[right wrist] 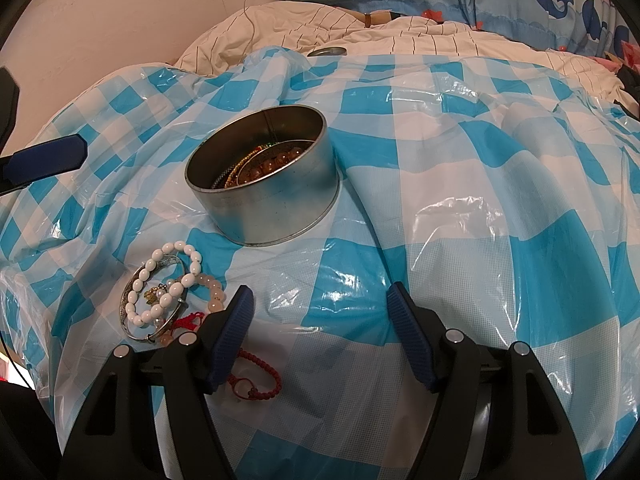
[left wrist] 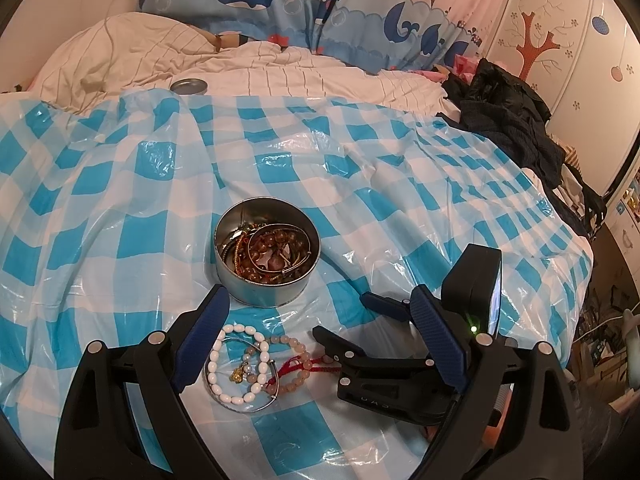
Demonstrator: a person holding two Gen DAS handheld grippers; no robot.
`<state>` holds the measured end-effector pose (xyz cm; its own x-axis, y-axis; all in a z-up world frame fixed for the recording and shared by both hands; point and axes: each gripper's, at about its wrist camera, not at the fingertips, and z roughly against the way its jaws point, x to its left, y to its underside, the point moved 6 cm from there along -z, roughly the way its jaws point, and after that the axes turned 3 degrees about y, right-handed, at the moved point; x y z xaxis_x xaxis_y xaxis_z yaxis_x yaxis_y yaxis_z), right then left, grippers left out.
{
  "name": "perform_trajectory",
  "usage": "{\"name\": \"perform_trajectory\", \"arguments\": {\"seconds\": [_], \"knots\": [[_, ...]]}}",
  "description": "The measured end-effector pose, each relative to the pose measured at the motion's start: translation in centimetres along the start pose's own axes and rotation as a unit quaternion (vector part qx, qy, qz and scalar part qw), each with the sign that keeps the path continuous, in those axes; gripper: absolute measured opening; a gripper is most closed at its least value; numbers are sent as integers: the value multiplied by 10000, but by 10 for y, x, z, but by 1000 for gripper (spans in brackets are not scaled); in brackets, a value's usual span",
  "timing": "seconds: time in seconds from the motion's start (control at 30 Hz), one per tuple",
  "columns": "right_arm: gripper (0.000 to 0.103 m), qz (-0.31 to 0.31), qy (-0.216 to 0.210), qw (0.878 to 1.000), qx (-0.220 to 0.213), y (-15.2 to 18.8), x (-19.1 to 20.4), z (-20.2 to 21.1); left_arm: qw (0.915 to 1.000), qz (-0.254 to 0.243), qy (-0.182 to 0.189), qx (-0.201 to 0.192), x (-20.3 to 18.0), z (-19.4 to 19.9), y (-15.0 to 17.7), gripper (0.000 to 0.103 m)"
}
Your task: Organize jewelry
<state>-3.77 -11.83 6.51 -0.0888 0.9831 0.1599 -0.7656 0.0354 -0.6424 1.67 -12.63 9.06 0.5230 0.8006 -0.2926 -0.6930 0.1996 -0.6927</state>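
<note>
Blue-checked plastic sheet [right wrist: 460, 208] covers the bed; both grippers [left wrist: 320, 344] [right wrist: 320, 332] gape empty near beaded bracelets [left wrist: 240, 364], round tin [left wrist: 267, 250] farther.

We see a warm, fairly bright room light. White glare shines on the plastic sheet [right wrist: 440, 216] ahead of our grippers. Soft shadows lie just under them. The pictures are sharp in the middle, but they bend and go black at the round edges.
</note>
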Motion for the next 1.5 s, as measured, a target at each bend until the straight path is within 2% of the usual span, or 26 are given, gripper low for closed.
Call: {"name": "perform_trajectory", "arguments": {"seconds": [1.5], "knots": [[68, 10, -19, 10000, 10, 0, 1, 0, 10000, 1, -21, 28, -3, -1, -3, 88]]}}
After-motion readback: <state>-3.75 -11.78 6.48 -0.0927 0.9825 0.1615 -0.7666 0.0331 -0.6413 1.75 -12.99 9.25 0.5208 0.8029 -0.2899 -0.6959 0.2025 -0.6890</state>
